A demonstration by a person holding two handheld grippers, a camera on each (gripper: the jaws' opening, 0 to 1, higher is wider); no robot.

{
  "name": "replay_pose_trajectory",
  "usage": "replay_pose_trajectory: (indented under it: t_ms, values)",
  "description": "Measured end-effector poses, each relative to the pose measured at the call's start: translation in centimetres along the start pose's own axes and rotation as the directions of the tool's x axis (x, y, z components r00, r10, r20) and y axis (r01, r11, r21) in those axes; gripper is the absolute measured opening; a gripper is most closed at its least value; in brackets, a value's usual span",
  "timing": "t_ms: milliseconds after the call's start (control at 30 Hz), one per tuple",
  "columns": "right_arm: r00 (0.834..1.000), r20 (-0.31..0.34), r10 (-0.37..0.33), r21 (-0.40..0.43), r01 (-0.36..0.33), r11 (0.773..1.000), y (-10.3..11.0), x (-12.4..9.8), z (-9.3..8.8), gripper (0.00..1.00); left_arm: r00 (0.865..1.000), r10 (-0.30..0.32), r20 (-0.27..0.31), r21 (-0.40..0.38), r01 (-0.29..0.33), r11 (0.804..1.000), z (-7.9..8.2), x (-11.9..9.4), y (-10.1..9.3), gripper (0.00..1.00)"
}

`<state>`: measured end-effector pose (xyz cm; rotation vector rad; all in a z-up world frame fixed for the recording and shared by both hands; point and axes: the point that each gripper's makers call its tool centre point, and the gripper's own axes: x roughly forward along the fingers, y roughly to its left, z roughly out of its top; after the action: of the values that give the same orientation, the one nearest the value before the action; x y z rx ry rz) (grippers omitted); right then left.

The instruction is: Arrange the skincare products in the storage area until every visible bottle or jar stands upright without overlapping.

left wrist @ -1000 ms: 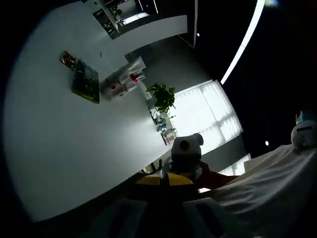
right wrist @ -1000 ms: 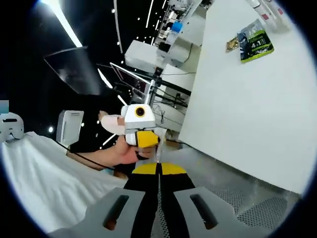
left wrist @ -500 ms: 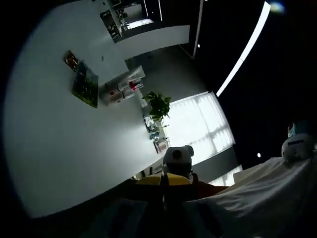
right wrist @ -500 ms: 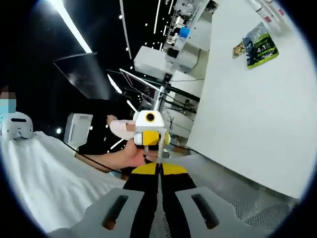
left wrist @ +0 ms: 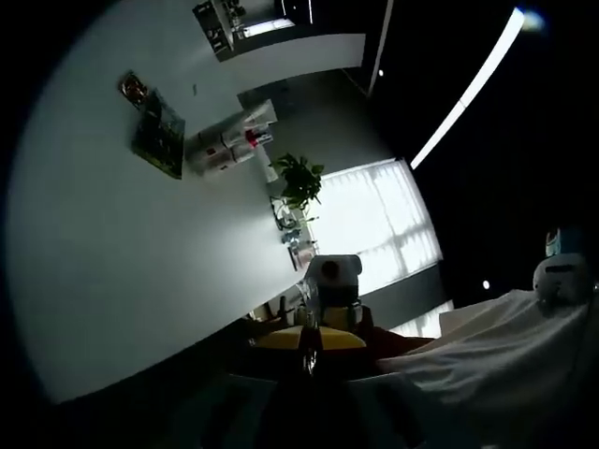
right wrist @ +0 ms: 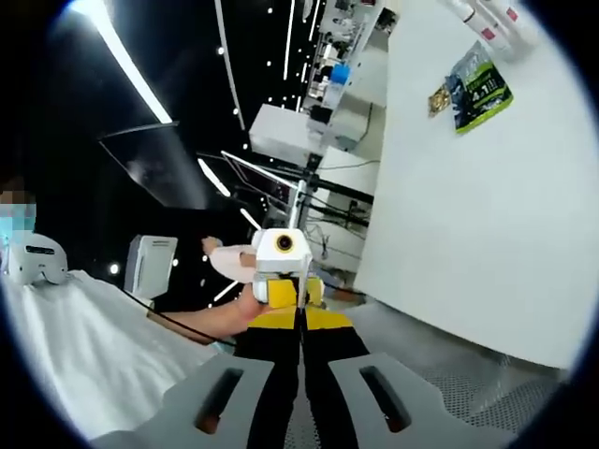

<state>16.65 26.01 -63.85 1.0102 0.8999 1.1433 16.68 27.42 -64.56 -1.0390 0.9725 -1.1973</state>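
Left tongs [right wrist: 284, 292] lower; products [left wrist: 229, 145] indistinct.

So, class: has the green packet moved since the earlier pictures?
No. The packet keeps its spot beside the bottles; the camera alone shifted.

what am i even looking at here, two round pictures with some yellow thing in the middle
A person holds a two-jaw gripper in each hand, and a fisheye camera rides on each. In the left gripper view, the left gripper rises from the bottom with its jaws together; beyond it is the right gripper, facing it. The right gripper view mirrors this: its own shut right gripper, then the left gripper in the person's hand. Neither holds anything. On the white table lie a green packet and several white skincare bottles.
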Motion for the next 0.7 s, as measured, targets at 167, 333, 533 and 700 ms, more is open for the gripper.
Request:
replay_pose_trajectory:
  t_ms: [167,333,533,700]
  values:
    - [1.000,0.005,-0.027,-0.023,0.028,0.999,-0.1,0.2,0.1,0.01,1.000,0.017,-0.003,0.008,-0.017,1.000,0.0,0.0,0.0,0.00]
    - [0.985,0.065,-0.161,-0.276,0.173,0.946,-0.2,-0.9,1.7,0.09,1.000,0.031,-0.004,0.025,-0.031,0.999,-0.1,0.1,-0.1,0.00]
    - [0.903,0.165,-0.396,-0.633,0.405,0.660,-1.5,-3.3,3.9,0.28,0.999,0.044,0.025,-0.003,-0.044,0.999,0.7,0.0,0.3,0.00]
    - [0.804,0.258,-0.535,-0.693,0.540,0.478,-4.1,-5.2,4.8,0.41,0.995,0.082,0.047,-0.024,-0.081,0.996,2.4,-0.5,1.3,0.00]
